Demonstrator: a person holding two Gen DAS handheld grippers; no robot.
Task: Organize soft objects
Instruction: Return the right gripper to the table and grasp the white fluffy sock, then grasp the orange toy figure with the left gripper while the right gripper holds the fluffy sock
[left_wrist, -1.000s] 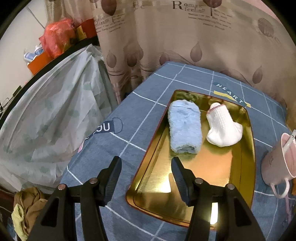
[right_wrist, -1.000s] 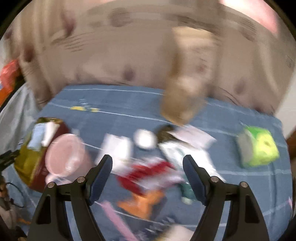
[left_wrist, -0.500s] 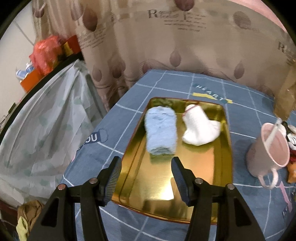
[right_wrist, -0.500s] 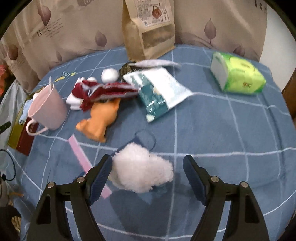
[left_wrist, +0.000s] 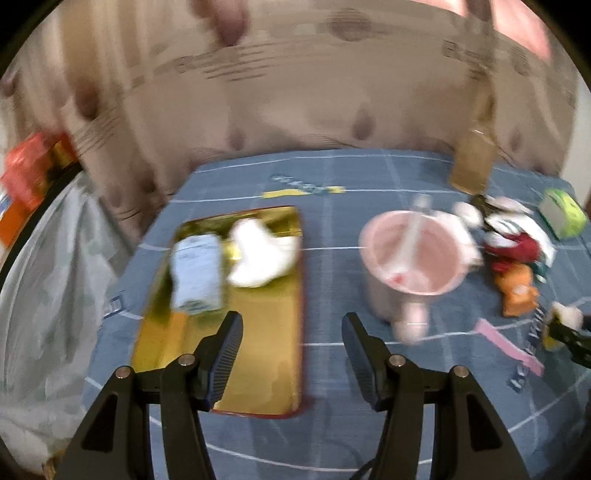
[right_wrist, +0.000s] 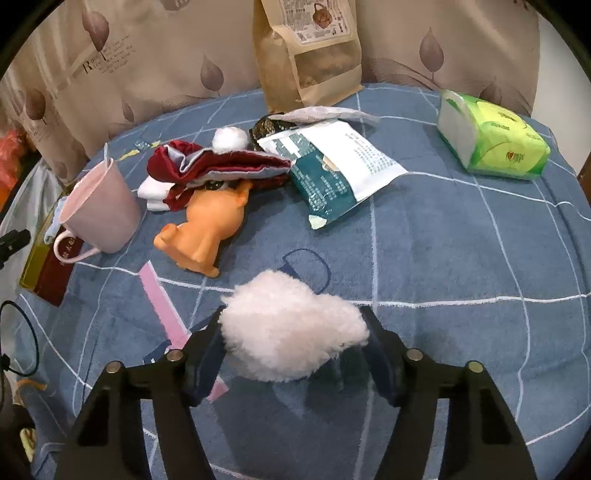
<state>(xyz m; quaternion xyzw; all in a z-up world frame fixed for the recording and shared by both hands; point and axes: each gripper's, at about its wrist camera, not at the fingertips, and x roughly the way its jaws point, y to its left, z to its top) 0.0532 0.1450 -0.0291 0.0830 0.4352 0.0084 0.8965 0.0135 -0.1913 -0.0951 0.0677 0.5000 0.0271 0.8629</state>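
A white fluffy piece (right_wrist: 291, 332) lies on the blue checked cloth (right_wrist: 443, 240) between the fingers of my right gripper (right_wrist: 293, 325). Its jaws are closing and both pads touch the fluff. Further back lie an orange soft toy (right_wrist: 207, 229) and a red and white hat (right_wrist: 218, 166). My left gripper (left_wrist: 291, 321) is open and holds nothing, hovering over the right edge of the gold tray (left_wrist: 258, 332). In the tray lie a rolled blue towel (left_wrist: 197, 273) and a white sock (left_wrist: 258, 258). The left wrist view is blurred.
A pink mug (right_wrist: 99, 210) with a stick in it stands beside the tray. A brown paper bag (right_wrist: 310, 48), a teal and white packet (right_wrist: 332, 173), a green tissue pack (right_wrist: 495, 136) and a pink strip (right_wrist: 166, 306) share the cloth. A curtain hangs behind.
My right gripper has sunk onto the white fluffy piece and its fingers have drawn in against it. The left gripper has swung right, from over the tray toward the mug.
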